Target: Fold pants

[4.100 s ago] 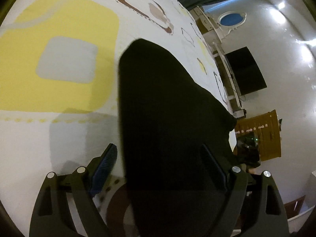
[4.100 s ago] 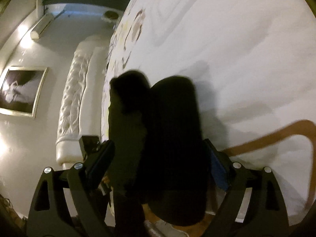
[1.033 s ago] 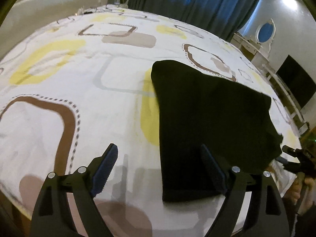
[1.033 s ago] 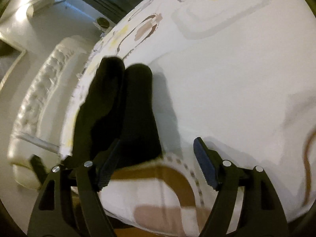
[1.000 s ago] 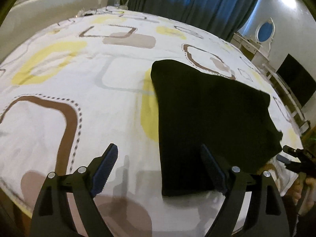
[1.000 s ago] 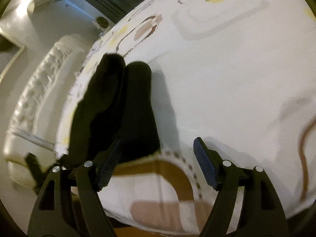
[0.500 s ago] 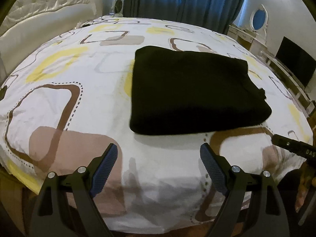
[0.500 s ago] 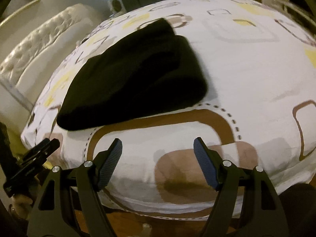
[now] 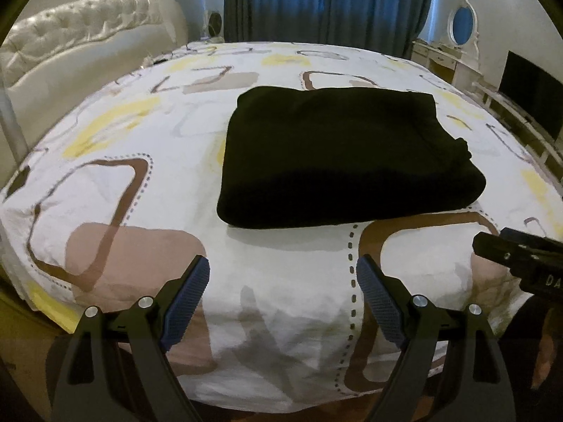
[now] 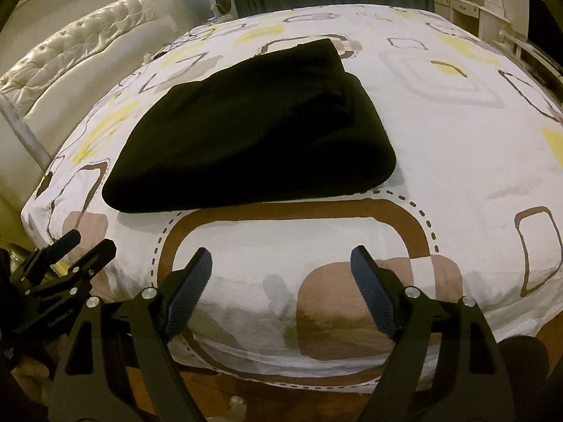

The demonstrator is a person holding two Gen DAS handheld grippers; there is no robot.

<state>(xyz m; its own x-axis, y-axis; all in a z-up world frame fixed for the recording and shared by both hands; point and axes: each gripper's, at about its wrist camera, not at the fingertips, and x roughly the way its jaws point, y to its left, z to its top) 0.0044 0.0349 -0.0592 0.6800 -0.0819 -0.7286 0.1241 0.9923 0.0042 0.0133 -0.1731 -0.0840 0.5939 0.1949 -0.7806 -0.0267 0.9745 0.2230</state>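
The black pants [image 9: 337, 154] lie folded on the bed [image 9: 281, 281], apparently finished. Near its edge, left tongs [image 9: 283, 281] hang spread and empty; right tongs [image 10: 281, 274] are opening, empty.

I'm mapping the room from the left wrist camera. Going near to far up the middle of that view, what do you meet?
Left tongs → patterned bedspread → folded black pants → blue curtains.
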